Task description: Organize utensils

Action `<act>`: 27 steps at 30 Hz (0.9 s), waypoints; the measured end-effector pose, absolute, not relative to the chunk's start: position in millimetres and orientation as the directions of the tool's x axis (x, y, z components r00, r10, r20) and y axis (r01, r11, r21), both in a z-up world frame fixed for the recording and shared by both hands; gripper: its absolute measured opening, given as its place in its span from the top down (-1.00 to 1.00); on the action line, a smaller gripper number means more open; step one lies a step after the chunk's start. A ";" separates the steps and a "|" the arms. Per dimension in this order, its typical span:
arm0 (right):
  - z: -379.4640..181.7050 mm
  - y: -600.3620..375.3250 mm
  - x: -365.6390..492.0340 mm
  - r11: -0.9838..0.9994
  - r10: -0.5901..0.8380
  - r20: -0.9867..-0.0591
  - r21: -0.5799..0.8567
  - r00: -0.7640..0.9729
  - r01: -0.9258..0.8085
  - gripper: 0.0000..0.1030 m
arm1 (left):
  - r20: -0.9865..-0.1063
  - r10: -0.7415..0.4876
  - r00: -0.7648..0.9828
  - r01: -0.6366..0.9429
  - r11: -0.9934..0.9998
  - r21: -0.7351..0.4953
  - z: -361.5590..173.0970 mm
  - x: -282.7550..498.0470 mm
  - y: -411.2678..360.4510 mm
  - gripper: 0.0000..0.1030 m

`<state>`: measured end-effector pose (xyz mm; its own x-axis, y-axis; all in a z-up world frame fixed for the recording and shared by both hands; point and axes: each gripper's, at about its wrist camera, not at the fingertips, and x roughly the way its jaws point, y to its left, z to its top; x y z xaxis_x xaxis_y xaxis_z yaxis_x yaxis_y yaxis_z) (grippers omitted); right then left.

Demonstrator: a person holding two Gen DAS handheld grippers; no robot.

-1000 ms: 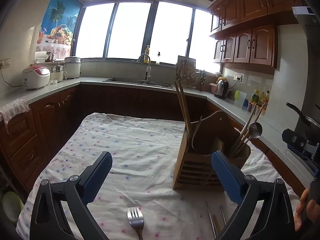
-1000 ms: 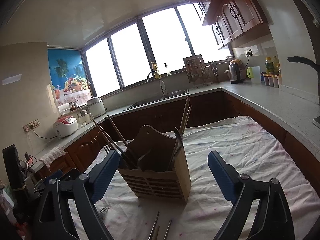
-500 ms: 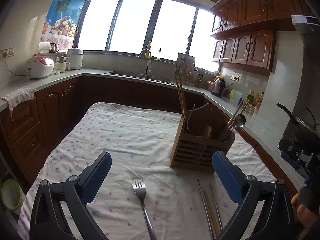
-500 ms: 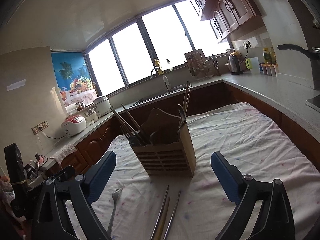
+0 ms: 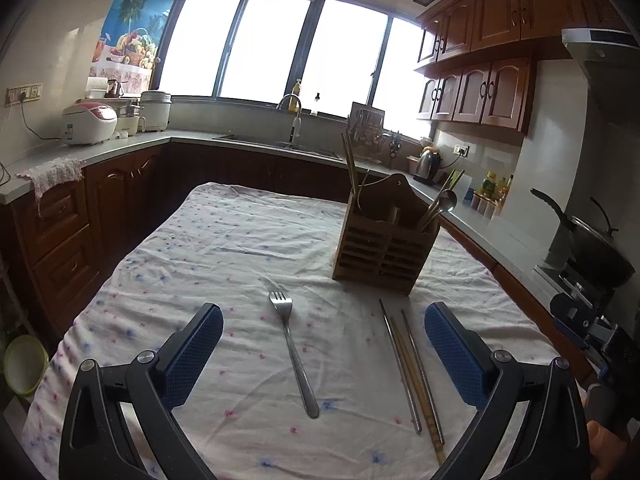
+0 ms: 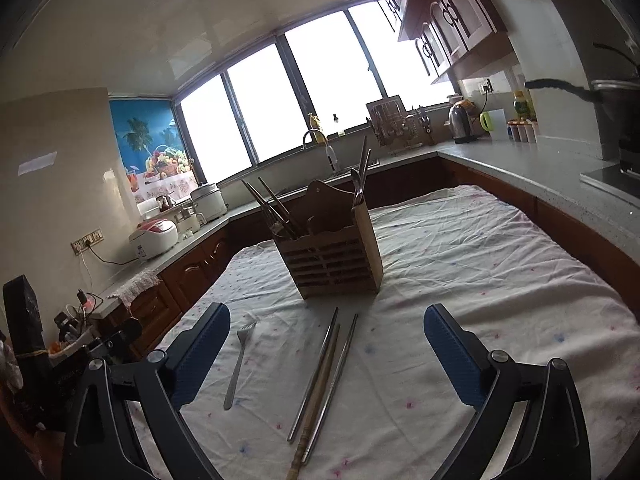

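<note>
A wooden utensil holder [image 5: 382, 246] stands on the cloth-covered table, with chopsticks and a spoon sticking out; it also shows in the right wrist view [image 6: 334, 254]. A steel fork [image 5: 293, 346] lies on the cloth in front of it, left of three loose chopsticks [image 5: 412, 368]. The right wrist view shows the fork [image 6: 237, 362] and the chopsticks [image 6: 322, 380] too. My left gripper [image 5: 324, 346] is open and empty above the fork. My right gripper [image 6: 327, 350] is open and empty above the chopsticks.
The table wears a white spotted cloth [image 5: 224, 248]. Dark wood cabinets and a grey counter [image 5: 100, 152] run around it, with rice cookers [image 5: 89, 123], a sink, a kettle [image 5: 427, 162] and a wok [image 5: 592, 242] on the stove at right.
Both grippers have pulled back from the holder and tilted down. The fork and chopsticks now lie further up in both views. Both stay open.
</note>
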<state>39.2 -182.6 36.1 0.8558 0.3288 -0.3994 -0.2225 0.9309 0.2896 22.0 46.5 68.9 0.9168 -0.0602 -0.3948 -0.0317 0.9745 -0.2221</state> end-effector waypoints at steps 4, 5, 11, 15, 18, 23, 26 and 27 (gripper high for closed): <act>63.0 -175.7 16.4 0.956 0.285 -0.352 0.176 0.891 -0.236 -0.93 | -0.351 -0.006 0.936 -0.052 0.986 -0.156 74.4 -5.0 38.9 -0.98; 70.9 -173.9 10.2 0.960 0.276 -0.329 0.151 0.903 -0.238 -1.00 | -0.342 -0.001 0.940 -0.053 0.987 -0.150 76.4 -10.0 37.6 -0.98; 72.7 -166.2 -18.2 0.969 0.243 -0.193 0.083 0.951 -0.231 -1.00 | -0.298 0.048 0.953 -0.066 0.997 -0.050 83.5 -38.0 19.0 -0.99; 38.0 -166.4 -16.6 0.977 0.209 -0.217 0.096 0.954 -0.192 -1.00 | -0.277 0.089 0.957 -0.093 0.996 -0.002 59.1 -44.4 7.6 -0.99; 15.4 -168.4 -18.2 0.979 0.200 -0.252 0.095 0.947 -0.182 -1.00 | -0.277 0.103 0.956 -0.098 0.995 0.029 36.9 -47.0 -0.9 -0.99; 1.6 -170.7 -15.3 0.980 0.197 -0.303 0.097 0.932 -0.176 -1.00 | -0.314 0.111 0.943 -0.092 0.993 0.073 12.0 -48.3 -12.7 -0.99; -0.5 -173.4 -11.1 0.980 0.192 -0.327 0.110 0.925 -0.165 -1.00 | -0.350 0.102 0.931 -0.085 0.994 0.062 10.3 -44.7 -14.2 -0.99; -0.8 -175.3 -10.7 0.979 0.195 -0.333 0.119 0.923 -0.165 -1.00 | -0.358 0.102 0.928 -0.085 0.995 0.061 11.2 -44.1 -14.3 -0.99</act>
<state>-10.7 -175.3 -0.8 0.9226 0.1954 -0.3325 -0.1645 0.9792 0.1191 -44.1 -14.3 11.2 0.9284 0.1015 -0.3575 -0.0854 0.9945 0.0606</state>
